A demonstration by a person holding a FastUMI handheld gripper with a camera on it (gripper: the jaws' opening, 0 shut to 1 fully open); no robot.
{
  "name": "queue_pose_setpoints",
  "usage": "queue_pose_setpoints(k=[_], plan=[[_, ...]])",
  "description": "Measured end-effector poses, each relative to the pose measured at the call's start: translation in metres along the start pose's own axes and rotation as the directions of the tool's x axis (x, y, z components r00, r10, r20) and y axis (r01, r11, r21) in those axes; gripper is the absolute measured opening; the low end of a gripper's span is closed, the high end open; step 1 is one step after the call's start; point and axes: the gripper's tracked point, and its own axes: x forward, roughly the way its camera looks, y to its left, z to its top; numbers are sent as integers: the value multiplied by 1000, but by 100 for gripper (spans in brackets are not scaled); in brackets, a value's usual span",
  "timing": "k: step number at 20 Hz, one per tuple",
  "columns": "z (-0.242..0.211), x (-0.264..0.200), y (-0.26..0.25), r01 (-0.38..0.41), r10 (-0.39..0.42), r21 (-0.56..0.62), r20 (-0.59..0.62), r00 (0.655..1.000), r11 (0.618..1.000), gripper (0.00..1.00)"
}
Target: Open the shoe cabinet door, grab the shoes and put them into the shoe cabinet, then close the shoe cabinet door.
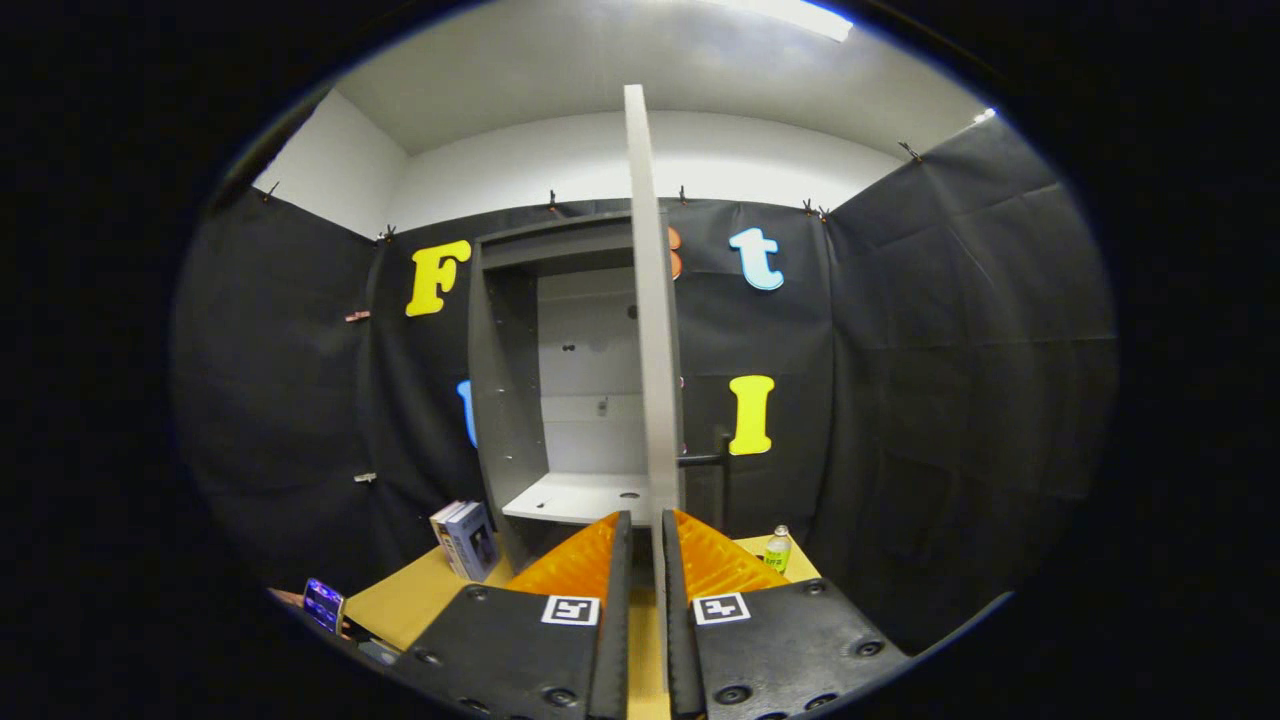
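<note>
The grey shoe cabinet (505, 400) stands on the table against the booth wall, its inside showing a pale back panel and a white shelf (580, 497). Its door (650, 330) is swung out toward me and seen edge-on, a tall thin pale slab. A dark handle (705, 460) sticks out from the door's right face. My gripper (645, 522) is shut on the door's lower edge, one finger on each side of the slab.
The cabinet rests on a wooden table (410, 600). A small blue and white box (466, 540) stands left of the cabinet. A green bottle (777, 549) sits to its right. A lit phone (323, 604) lies at the table's near left corner.
</note>
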Motion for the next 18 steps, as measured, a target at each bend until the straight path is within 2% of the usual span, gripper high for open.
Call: queue_pose_setpoints(k=[1,3,5,8,12,18], plan=[[-2,2,15,-25,25,-3,3,1000,1000,25],[-14,5,44,-82,81,-28,-12,997,996,42],[-36,11,65,-111,109,-34,-61,992,993,65],[-81,27,96,-119,124,40,-163,979,992,99],[-171,50,116,-53,96,126,-356,929,991,99],[-325,54,128,-28,76,86,-632,771,996,98]])
